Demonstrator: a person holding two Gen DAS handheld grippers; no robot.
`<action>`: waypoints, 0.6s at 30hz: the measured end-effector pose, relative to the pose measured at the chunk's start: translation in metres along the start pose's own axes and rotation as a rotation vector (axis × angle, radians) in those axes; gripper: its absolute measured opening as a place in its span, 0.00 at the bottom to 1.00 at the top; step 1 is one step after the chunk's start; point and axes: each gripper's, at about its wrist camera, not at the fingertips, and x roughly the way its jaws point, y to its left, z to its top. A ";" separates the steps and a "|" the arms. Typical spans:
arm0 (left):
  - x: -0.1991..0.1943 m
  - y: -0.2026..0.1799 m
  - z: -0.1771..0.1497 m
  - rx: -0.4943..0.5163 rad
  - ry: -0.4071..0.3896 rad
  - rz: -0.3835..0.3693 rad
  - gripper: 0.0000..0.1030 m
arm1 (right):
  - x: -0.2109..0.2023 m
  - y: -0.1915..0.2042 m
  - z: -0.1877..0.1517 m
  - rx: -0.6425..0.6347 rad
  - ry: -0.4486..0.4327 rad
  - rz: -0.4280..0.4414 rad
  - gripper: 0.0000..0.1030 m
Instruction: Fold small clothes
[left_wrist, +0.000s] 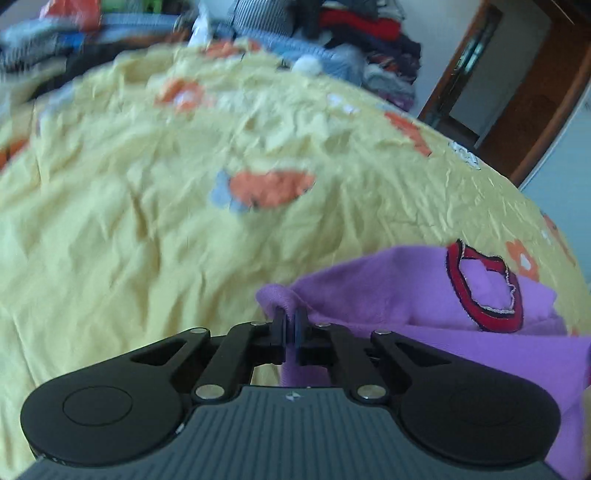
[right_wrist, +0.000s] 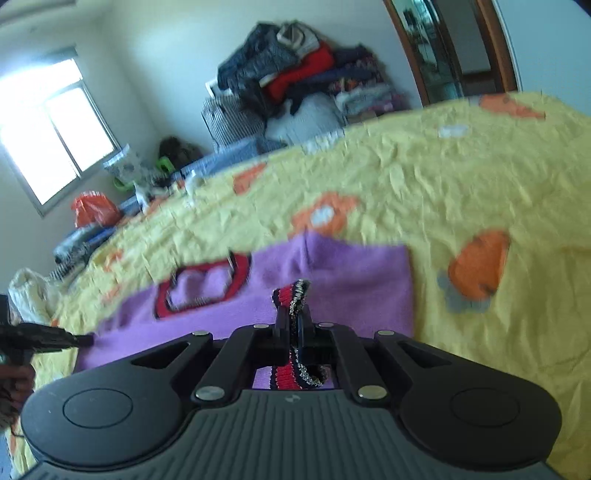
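Observation:
A small purple garment (left_wrist: 424, 306) with a red-and-black trimmed patch (left_wrist: 484, 284) lies on the yellow bedspread (left_wrist: 147, 240). My left gripper (left_wrist: 290, 319) is shut on a purple edge of it, and the cloth folds up over the fingertips. In the right wrist view the purple garment (right_wrist: 351, 280) spreads ahead, its red-trimmed patch (right_wrist: 203, 284) to the left. My right gripper (right_wrist: 293, 314) is shut on a red, black and silver trimmed edge (right_wrist: 291, 295) of the same garment. The left gripper (right_wrist: 55, 339) shows at the left edge of that view, touching the garment's corner.
The bedspread has orange and grey printed shapes (left_wrist: 269, 188). A tall pile of clothes (right_wrist: 295, 81) stands against the far wall. More clothes and an orange bag (right_wrist: 94, 210) lie along the bed's far side. A window (right_wrist: 51, 129) is at left, a wooden door frame (left_wrist: 517, 92) at right.

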 end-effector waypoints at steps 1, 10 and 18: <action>-0.004 -0.001 0.001 0.007 -0.023 0.014 0.06 | -0.003 0.004 0.004 -0.028 -0.016 0.001 0.03; -0.026 0.030 -0.002 -0.135 -0.057 0.122 0.34 | 0.044 -0.032 -0.006 -0.058 0.168 -0.135 0.20; -0.062 -0.065 -0.052 0.212 -0.071 -0.130 0.87 | 0.038 -0.030 -0.007 -0.068 0.152 -0.096 0.42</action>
